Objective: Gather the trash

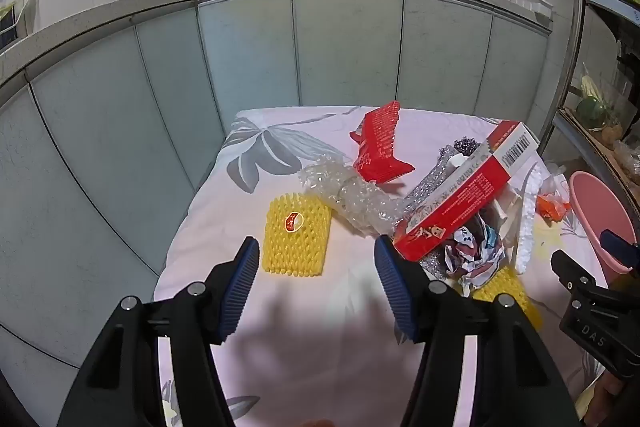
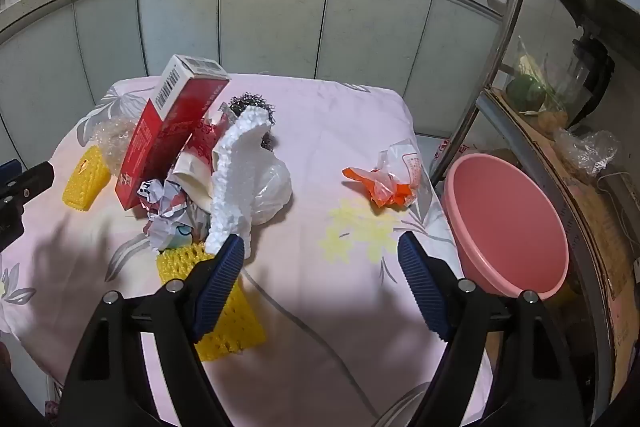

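Both the left gripper [image 1: 316, 283] and right gripper [image 2: 320, 277] gape wide and empty, while the orange wrapper [image 2: 386, 179], right of centre, looks light and crinkly, best pinched at its bunched middle.

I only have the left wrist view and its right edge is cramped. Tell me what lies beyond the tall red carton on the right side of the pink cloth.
Observer: A crumpled orange and white plastic wrapper lies alone on the flowered cloth, apart from the main pile.
Operator: Report the pink plastic basin; I see only a sliver.
Observer: The pink plastic basin sits off the cloth's right edge, and what shows of its inside is bare.
Operator: Describe the white strip by the carton.
Observer: It is a white foam net sleeve leaning over a clear plastic bag.
Operator: State the right gripper's condition.
Observer: The right gripper is wide open above bare cloth, holding nothing.
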Demonstrator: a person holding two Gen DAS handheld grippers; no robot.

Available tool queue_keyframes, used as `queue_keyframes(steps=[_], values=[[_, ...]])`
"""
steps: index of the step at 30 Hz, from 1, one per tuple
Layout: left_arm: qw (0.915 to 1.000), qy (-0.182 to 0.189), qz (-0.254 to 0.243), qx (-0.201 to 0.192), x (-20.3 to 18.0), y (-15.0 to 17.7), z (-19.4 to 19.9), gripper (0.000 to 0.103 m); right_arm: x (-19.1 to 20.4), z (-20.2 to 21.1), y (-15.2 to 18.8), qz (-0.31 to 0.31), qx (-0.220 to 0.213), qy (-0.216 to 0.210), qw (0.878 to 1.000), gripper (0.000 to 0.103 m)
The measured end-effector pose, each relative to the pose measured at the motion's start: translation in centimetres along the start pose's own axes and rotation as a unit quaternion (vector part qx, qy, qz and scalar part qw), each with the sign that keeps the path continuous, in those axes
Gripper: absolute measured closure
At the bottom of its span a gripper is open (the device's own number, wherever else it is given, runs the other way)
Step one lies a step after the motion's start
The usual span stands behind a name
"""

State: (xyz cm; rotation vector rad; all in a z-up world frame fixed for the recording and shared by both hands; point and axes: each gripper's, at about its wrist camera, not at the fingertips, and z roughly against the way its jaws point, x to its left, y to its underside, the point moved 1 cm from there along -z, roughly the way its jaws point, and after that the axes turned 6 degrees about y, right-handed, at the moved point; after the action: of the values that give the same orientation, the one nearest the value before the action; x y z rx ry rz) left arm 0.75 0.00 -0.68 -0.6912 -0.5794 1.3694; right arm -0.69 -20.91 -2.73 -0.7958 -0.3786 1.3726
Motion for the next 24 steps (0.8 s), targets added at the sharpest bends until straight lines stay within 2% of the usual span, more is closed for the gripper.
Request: queue_keyframes(steps=[24], values=[[1.0000,0.003,0.000,0.004,-0.05,0.31,-0.30,0.043,-0.09,-0.15,0.03,0.001,0.003,0.000,1.000,0.024]])
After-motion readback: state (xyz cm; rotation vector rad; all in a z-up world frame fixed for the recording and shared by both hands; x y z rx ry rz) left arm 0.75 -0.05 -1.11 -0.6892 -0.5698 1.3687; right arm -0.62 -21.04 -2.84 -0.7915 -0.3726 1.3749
